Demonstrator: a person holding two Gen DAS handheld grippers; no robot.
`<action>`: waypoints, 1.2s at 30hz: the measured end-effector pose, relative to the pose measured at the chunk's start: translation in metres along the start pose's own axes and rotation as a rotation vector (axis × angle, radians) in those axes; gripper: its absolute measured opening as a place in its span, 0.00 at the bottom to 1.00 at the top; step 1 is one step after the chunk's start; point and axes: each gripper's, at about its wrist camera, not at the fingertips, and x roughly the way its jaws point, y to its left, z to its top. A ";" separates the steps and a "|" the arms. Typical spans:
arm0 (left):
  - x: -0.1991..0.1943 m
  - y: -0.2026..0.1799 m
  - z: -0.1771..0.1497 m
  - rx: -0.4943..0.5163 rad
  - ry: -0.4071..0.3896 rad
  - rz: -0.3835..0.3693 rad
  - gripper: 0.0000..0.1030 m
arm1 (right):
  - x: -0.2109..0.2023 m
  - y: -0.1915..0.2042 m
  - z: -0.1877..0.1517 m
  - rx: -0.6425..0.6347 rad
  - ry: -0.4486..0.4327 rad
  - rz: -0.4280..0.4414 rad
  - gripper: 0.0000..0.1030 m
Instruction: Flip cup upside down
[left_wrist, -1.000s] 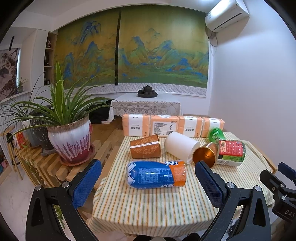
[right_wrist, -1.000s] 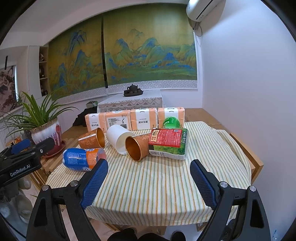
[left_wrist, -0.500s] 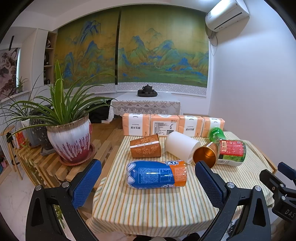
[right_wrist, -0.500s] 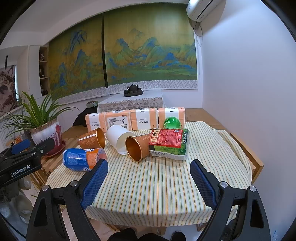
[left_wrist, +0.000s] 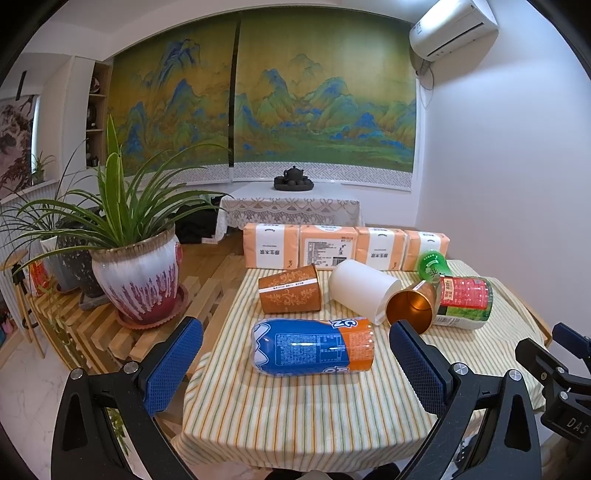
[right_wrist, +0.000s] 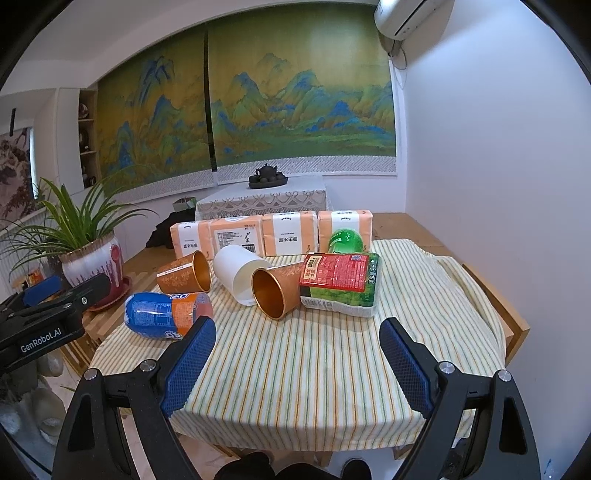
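Both the left gripper (left_wrist: 295, 356) and right gripper (right_wrist: 297, 350) hover near the counter (right_wrist: 332, 369), jaws released. Three cups, possibly paper, lie sideways: white cup (right_wrist: 240, 271), left orange cup (right_wrist: 184, 277), right orange cup (right_wrist: 275, 291).

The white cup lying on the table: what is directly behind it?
Behind the white cup stands a row of orange tissue packs. The cup covers their lower middle part; whether anything lies between them cannot be seen.

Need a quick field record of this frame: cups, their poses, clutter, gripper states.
cups: white cup, left orange cup, right orange cup
pose: all three on their sides on the striped tablecloth
contact: right orange cup against the red-green package
clutter: blue-orange bottle lying down; green bottle; tissue packs at the back
left gripper: jaws open, empty
right gripper: jaws open, empty
flip: not started
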 end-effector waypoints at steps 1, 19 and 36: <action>0.001 0.000 0.000 -0.001 0.001 0.000 0.99 | 0.000 0.000 0.000 0.002 0.002 0.001 0.85; 0.017 0.004 0.000 -0.005 0.035 -0.001 0.99 | 0.021 0.009 0.006 -0.029 0.036 0.019 0.85; 0.035 0.027 -0.003 -0.019 0.063 0.037 0.99 | 0.083 0.026 0.048 -0.144 0.107 0.151 0.85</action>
